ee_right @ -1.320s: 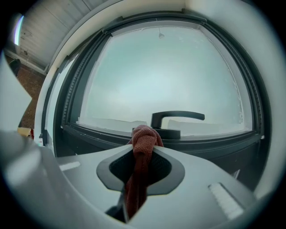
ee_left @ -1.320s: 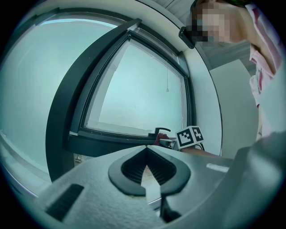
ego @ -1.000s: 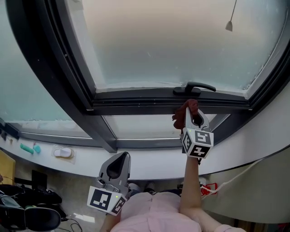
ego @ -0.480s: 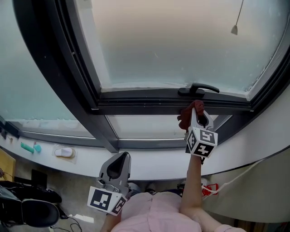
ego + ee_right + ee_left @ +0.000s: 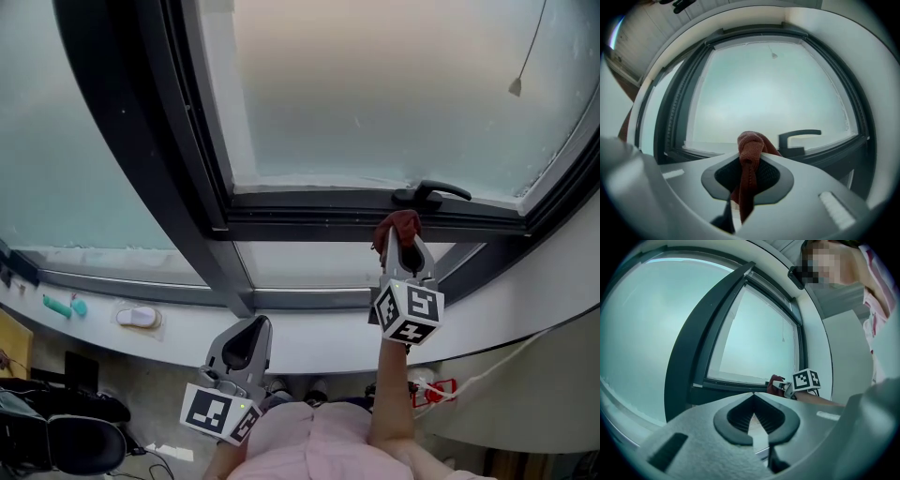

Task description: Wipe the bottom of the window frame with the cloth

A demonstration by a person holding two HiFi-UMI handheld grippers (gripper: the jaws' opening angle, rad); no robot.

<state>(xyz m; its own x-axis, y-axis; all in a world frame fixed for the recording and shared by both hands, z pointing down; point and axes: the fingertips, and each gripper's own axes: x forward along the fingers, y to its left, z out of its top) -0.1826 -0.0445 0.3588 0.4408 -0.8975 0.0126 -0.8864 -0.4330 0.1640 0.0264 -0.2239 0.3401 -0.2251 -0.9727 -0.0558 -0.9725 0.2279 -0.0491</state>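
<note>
A dark red cloth (image 5: 397, 228) is bunched at the tips of my right gripper (image 5: 401, 236), which is shut on it and raised to the dark bottom rail of the window frame (image 5: 309, 218), just below the black window handle (image 5: 429, 194). In the right gripper view the cloth (image 5: 749, 159) sticks out between the jaws, with the handle (image 5: 797, 139) close behind it. My left gripper (image 5: 246, 339) hangs low in front of the white sill, shut and holding nothing. From the left gripper view the right gripper (image 5: 786, 386) and the cloth (image 5: 775, 382) show at the frame's bottom rail.
A thick dark mullion (image 5: 178, 169) slants down left of the frosted pane. A pull cord with a weight (image 5: 517, 85) hangs at the upper right. On the white sill (image 5: 309, 337) at left lie a small white object (image 5: 137, 317) and a teal item (image 5: 64, 306). Dark bags (image 5: 66, 436) lie on the floor.
My right gripper with the cloth has stayed at the rail below the handle, edging slightly right along it. The head view has shifted, so the window appears further right. The left gripper is unmoved.
</note>
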